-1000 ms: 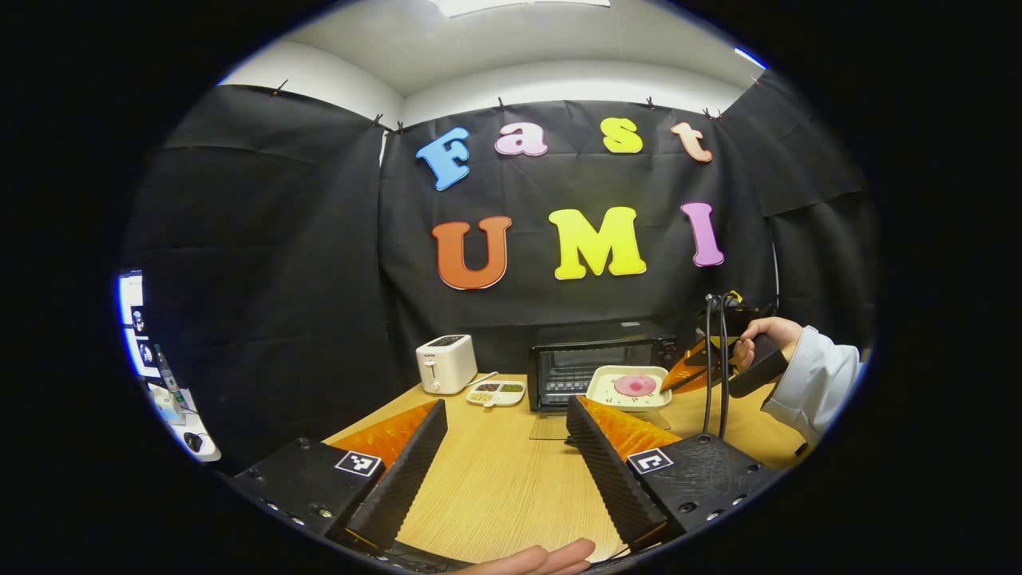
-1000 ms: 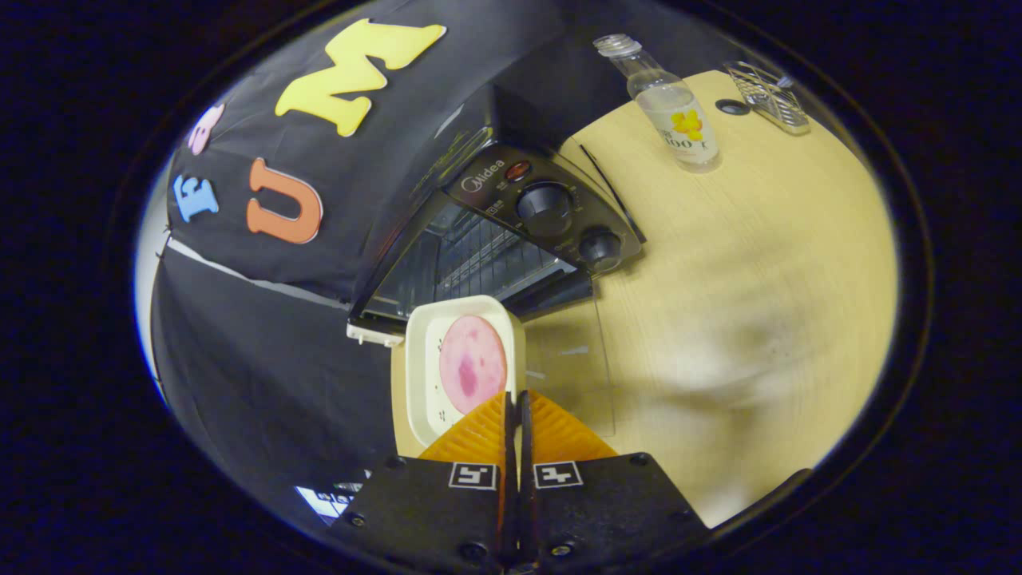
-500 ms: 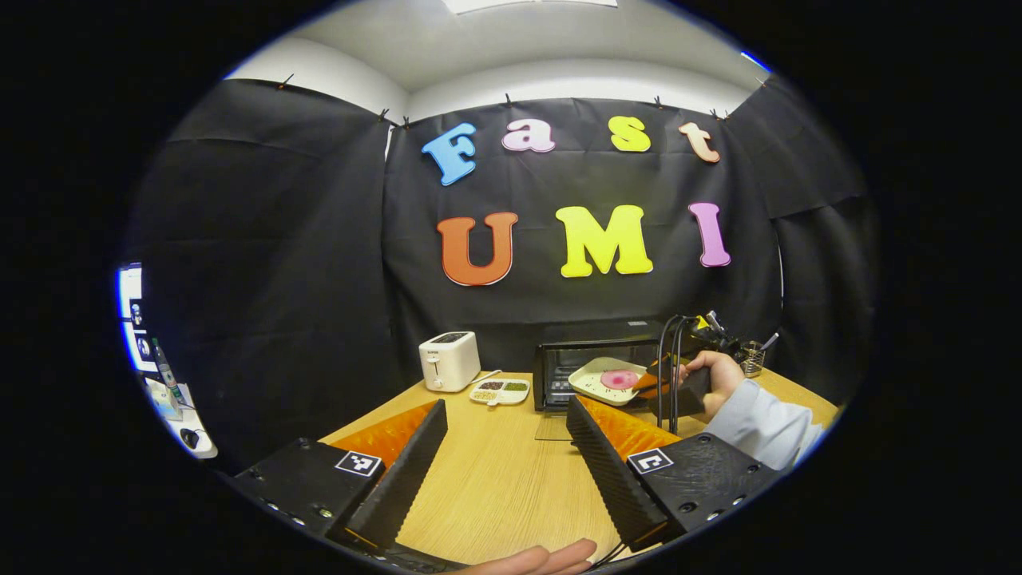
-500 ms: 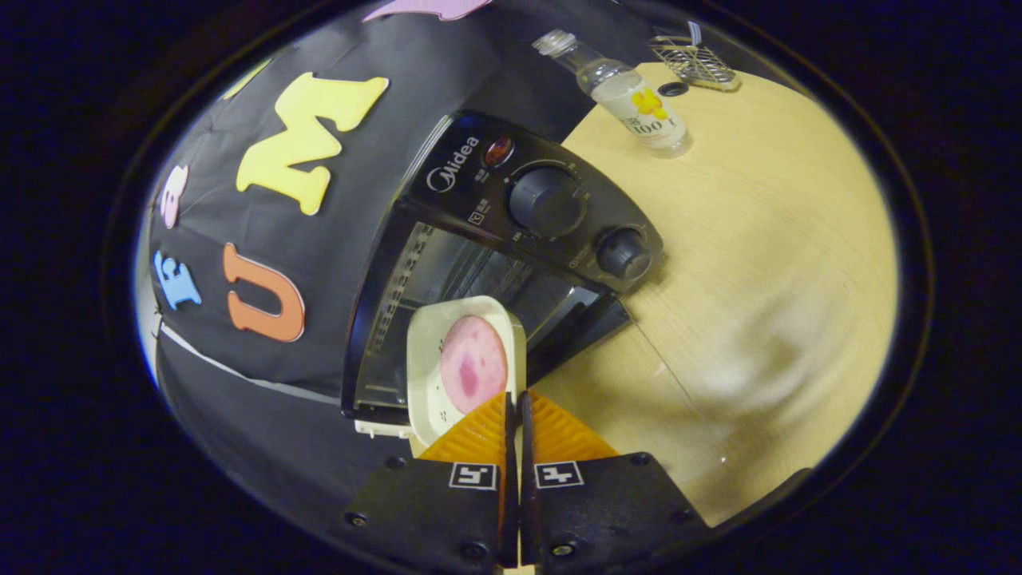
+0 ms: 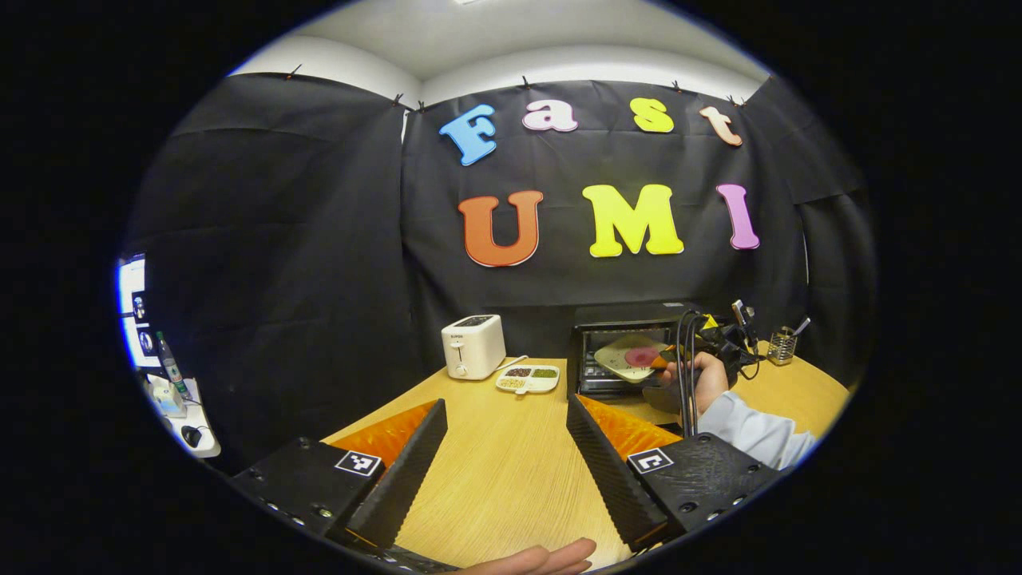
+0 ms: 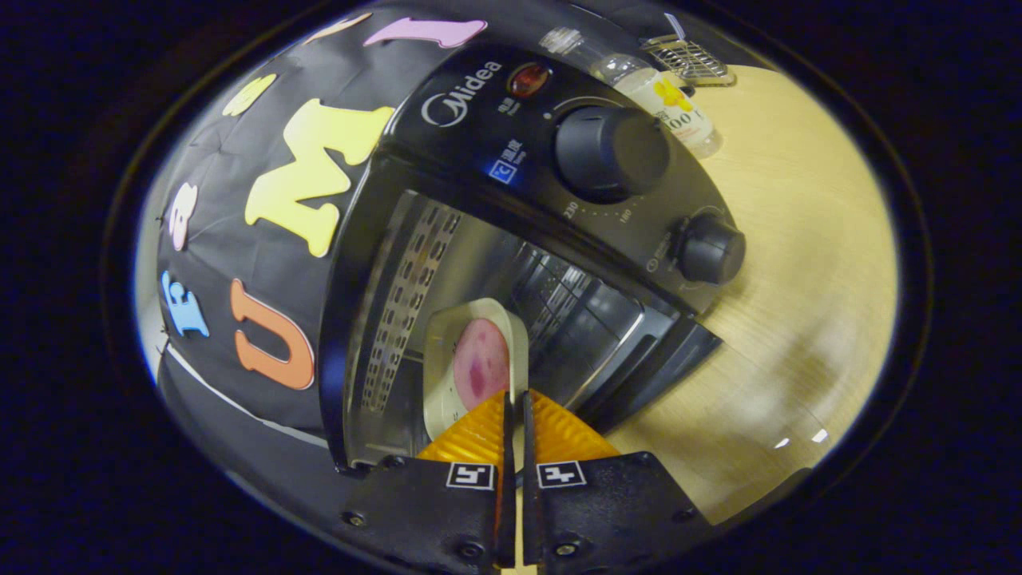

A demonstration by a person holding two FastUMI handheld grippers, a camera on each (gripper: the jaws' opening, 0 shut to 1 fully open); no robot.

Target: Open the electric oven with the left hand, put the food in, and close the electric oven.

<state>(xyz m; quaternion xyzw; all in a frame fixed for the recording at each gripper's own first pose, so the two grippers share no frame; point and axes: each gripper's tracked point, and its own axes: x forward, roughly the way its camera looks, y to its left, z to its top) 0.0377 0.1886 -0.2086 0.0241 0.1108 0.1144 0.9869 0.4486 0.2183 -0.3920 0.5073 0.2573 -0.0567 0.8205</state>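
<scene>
- Food (image 6: 481,364), a round pink slice with a darker blotch, lies flat on a shallow cream tray (image 6: 441,383) with rounded corners; the tray is carried at the mouth of the electric oven (image 6: 511,231), partly inside the cavity.
- In the right gripper view the right gripper (image 6: 515,399) is seen pinching the tray's near rim, its orange ribbed fingers pressed almost together on the thin edge.
- The tray is judged light and rigid, probably plastic or melamine, with a smooth surface; the slice looks soft and loose, so it may slide if the tray is tipped.
- A hold on the rim is judged adequate only while the tray is kept level.
- The oven is black, with a shiny metal interior, a perforated side wall, a wire rack and two round knobs; its glass door (image 6: 718,423) lies folded down on the wooden table (image 5: 495,471).
- The left gripper (image 5: 507,455) is held over the table well apart from the oven, its jaws spread wide and holding nothing.
- A white toaster (image 5: 473,346) and a divided snack dish (image 5: 528,378) stand beside the oven.
</scene>
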